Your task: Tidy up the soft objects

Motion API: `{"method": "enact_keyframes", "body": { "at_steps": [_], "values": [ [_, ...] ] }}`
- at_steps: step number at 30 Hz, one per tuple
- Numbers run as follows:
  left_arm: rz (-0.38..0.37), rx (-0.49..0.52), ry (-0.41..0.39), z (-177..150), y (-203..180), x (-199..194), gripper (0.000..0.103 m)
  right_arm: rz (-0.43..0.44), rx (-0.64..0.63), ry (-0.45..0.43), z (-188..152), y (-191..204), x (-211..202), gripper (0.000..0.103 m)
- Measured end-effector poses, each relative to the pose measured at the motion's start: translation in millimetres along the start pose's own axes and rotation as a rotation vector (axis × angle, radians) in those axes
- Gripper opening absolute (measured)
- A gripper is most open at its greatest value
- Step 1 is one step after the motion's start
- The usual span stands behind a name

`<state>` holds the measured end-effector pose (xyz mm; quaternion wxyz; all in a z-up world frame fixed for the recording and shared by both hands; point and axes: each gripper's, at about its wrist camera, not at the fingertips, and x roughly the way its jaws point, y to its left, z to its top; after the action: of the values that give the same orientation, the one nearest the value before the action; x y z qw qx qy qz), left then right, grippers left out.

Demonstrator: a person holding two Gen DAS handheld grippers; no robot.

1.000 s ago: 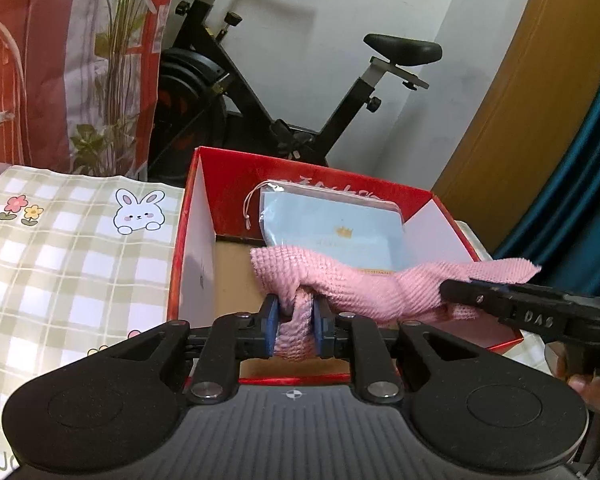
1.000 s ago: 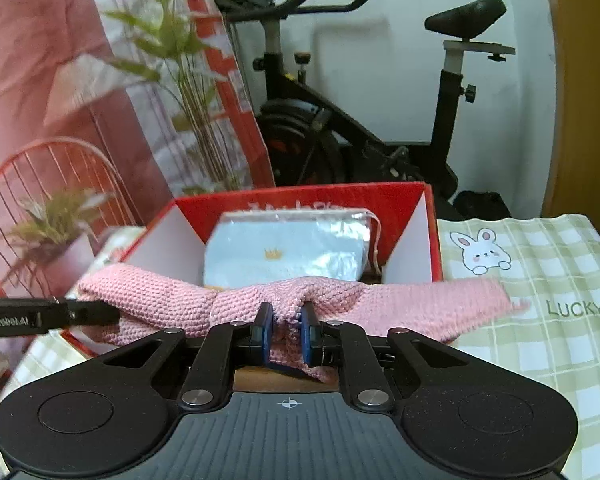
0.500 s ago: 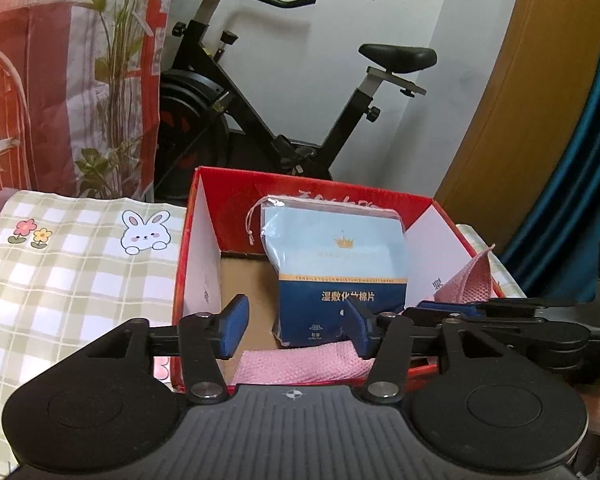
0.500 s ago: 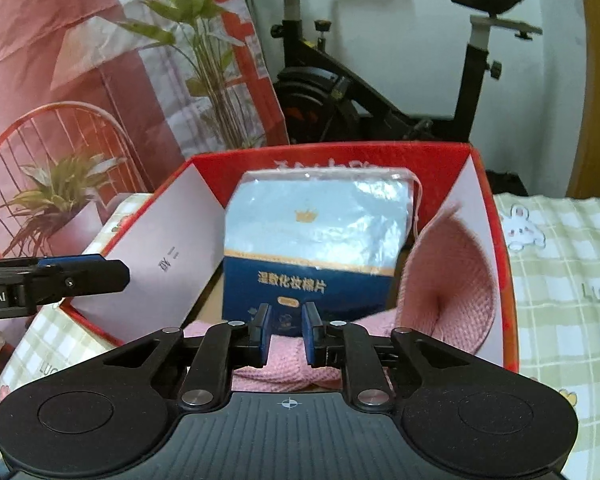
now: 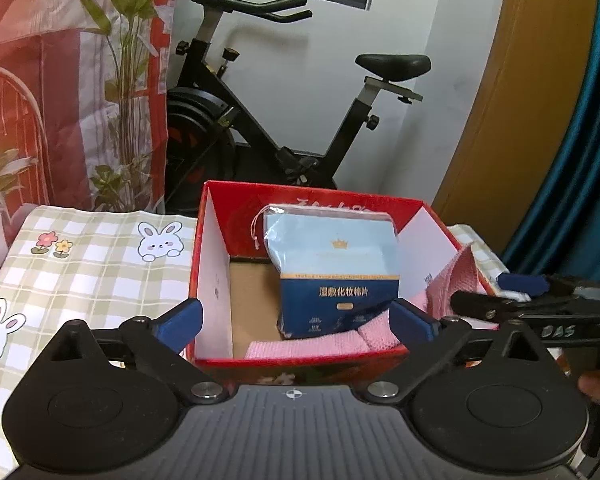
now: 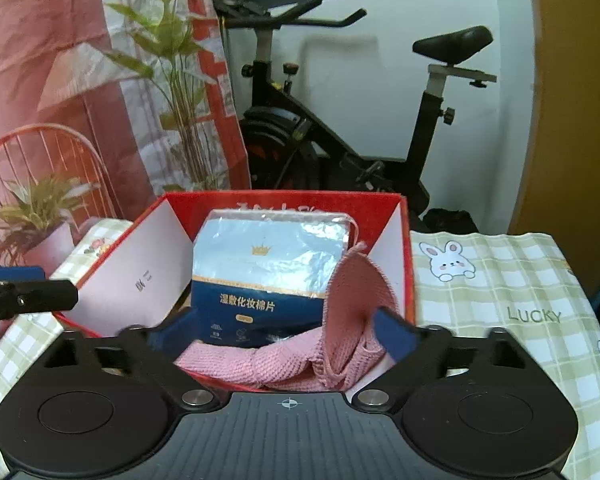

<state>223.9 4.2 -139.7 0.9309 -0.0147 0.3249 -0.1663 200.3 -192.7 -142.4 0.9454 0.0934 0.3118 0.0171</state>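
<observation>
Right wrist view, pink cloth (image 6: 300, 356) lengthwise across red box (image 6: 405, 216); both jaws apart

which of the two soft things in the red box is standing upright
The blue-and-white cotton pad pack, leaning upright against the back wall of the red cardboard box; the pink knitted cloth lies slumped along the front.

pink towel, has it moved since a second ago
Yes. The pink towel was stretched above the red box rim between both shut grippers; now it lies down inside the box, before the cotton pad pack, one end up the wall.
</observation>
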Motion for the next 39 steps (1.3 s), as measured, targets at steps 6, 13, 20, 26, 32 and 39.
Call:
{"method": "enact_keyframes", "body": {
  "at_steps": [6, 13, 20, 26, 32, 39],
  "values": [
    [0.008, 0.021, 0.016, -10, -5, -10, 0.103, -0.021, 0.028, -0.015, -6, -2, -18, 0.103],
    [0.011, 0.019, 0.021, -26, -5, -26, 0.103, -0.049, 0.01, -0.036, -22, 2, -37, 0.103],
    [0.006, 0.003, 0.028, -47, -3, -39, 0.103, -0.038, 0.011, -0.037, -49, 5, -47, 0.103],
    [-0.019, -0.029, 0.056, -70, -3, -38, 0.103, -0.02, 0.01, -0.034, -76, 13, -49, 0.103],
    [-0.044, -0.064, 0.099, -100, -4, -34, 0.098, -0.005, -0.032, -0.04, -106, 26, -57, 0.103],
    [-0.084, -0.09, 0.149, -127, -3, -27, 0.079, 0.022, -0.03, 0.013, -147, 34, -64, 0.095]
  ]
}}
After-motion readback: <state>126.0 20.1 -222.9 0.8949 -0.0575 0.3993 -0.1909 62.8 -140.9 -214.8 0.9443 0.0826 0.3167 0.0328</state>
